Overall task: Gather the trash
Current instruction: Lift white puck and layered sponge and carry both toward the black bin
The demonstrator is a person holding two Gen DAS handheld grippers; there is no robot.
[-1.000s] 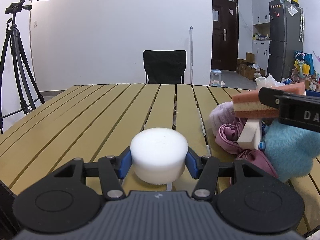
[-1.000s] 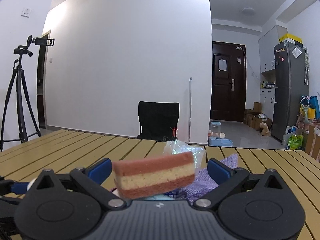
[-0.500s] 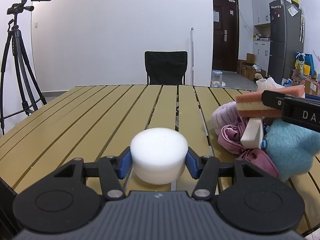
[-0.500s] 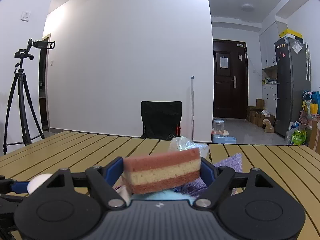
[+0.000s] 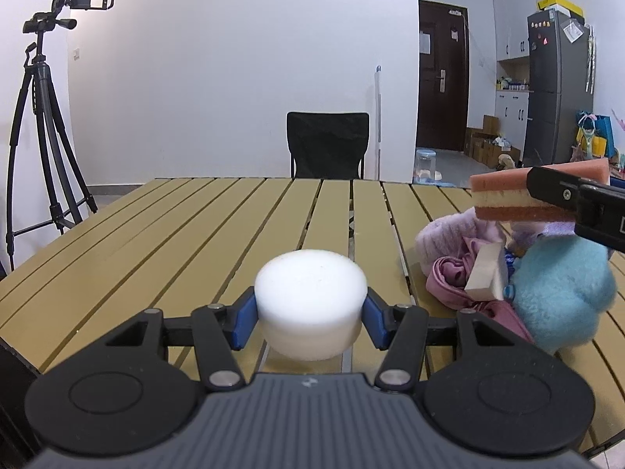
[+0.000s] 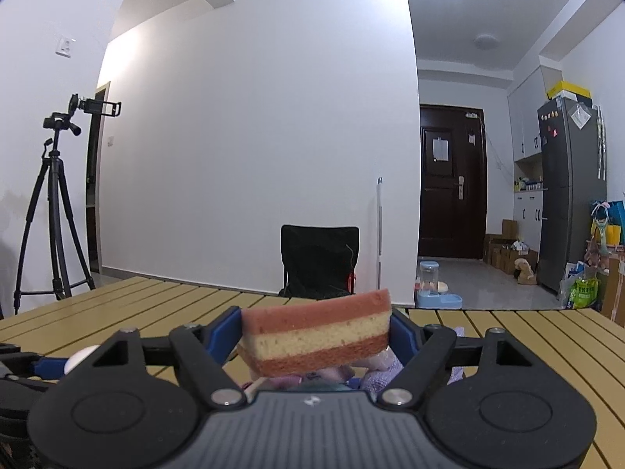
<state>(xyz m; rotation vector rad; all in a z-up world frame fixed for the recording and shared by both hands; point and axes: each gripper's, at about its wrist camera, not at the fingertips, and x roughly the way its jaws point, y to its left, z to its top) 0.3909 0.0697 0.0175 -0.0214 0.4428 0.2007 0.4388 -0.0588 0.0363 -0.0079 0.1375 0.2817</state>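
Observation:
My left gripper [image 5: 310, 310] is shut on a round white foam puck [image 5: 310, 289], held low over the slatted wooden table [image 5: 195, 234]. In the right wrist view my right gripper [image 6: 315, 334] is shut on a pink-and-cream layered sponge [image 6: 316, 332], its blue pads pressing on both ends. The left wrist view shows that sponge [image 5: 504, 199] at the right edge, lifted above a pile of soft items. The white puck [image 6: 84, 355] also shows at the far left of the right wrist view.
The pile on the table's right holds a blue plush [image 5: 558, 293], pink cloth [image 5: 449, 281], a lavender knit piece [image 5: 449, 234] and a white block [image 5: 486, 273]. A black chair [image 5: 328, 144] stands beyond the far edge, a tripod [image 5: 39, 117] to the left.
My right gripper's jaws came together onto the sponge, then carried it a little up and to the right above the pile. The left gripper and puck stayed put.

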